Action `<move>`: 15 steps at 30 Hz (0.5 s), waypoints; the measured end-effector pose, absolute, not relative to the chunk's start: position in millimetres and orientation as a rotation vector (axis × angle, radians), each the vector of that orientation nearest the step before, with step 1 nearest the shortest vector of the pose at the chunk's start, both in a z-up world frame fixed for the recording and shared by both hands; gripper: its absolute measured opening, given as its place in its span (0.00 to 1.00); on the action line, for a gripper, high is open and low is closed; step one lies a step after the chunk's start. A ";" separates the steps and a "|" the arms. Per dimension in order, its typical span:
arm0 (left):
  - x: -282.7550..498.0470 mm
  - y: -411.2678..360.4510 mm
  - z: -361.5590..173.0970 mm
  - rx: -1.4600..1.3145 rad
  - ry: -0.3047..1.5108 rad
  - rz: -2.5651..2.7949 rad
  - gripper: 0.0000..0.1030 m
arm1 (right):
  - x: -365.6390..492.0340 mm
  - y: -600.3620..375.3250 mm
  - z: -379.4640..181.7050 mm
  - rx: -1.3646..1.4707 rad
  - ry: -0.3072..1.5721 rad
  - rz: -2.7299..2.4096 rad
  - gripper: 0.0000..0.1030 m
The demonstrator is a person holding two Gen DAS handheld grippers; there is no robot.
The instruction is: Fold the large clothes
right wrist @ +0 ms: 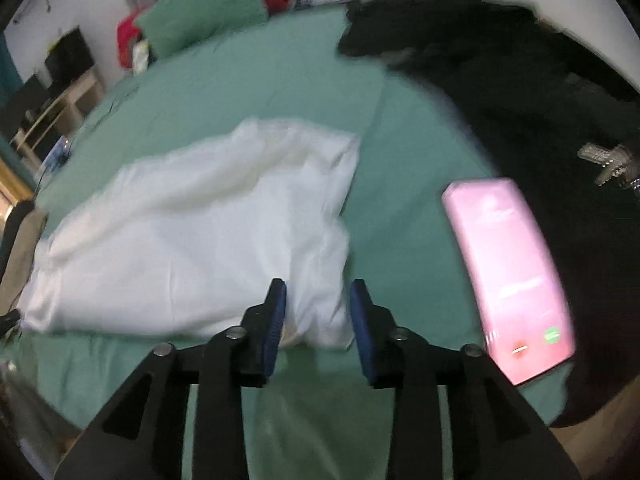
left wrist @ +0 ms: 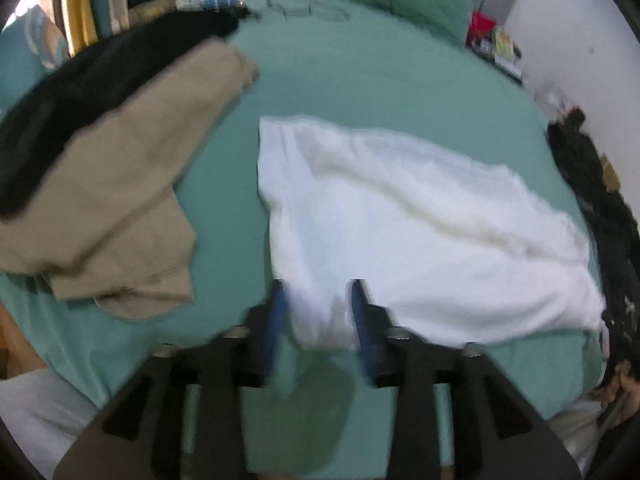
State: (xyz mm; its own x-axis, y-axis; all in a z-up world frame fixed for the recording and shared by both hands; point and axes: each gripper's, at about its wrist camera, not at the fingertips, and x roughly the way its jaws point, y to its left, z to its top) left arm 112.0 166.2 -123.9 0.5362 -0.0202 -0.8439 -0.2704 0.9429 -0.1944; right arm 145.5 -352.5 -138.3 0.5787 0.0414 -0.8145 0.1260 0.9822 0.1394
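Note:
A white garment (left wrist: 400,232) lies folded in a loose rectangle on the green bed sheet (left wrist: 360,80). My left gripper (left wrist: 320,292) stands open over its near left corner; a bit of white cloth lies between the blue pads, which do not press on it. In the right wrist view the same white garment (right wrist: 200,232) stretches to the left. My right gripper (right wrist: 318,292) is open over its near right corner, cloth lying loose between the fingers. Both pictures are blurred.
A tan garment (left wrist: 120,184) and a black one (left wrist: 80,92) lie piled at the left of the bed. Dark clothes (right wrist: 520,100) with keys (right wrist: 608,160) cover the right side. A pink phone (right wrist: 508,272) lies just right of my right gripper. A green pillow (right wrist: 204,8) sits at the far end.

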 end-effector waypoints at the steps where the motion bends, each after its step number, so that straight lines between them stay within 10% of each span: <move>1: 114.5 163.3 -116.5 -0.317 0.966 0.146 0.47 | 143.8 -353.3 -126.2 0.183 0.893 -0.068 0.42; 4: 132.5 141.8 -105.9 -0.278 0.943 0.065 0.48 | 148.6 -346.1 -110.3 0.161 0.807 -0.038 0.65; 15: 210.2 76.8 -158.6 -0.408 1.059 -0.150 0.48 | 232.7 -325.6 -157.9 0.426 0.931 0.294 0.65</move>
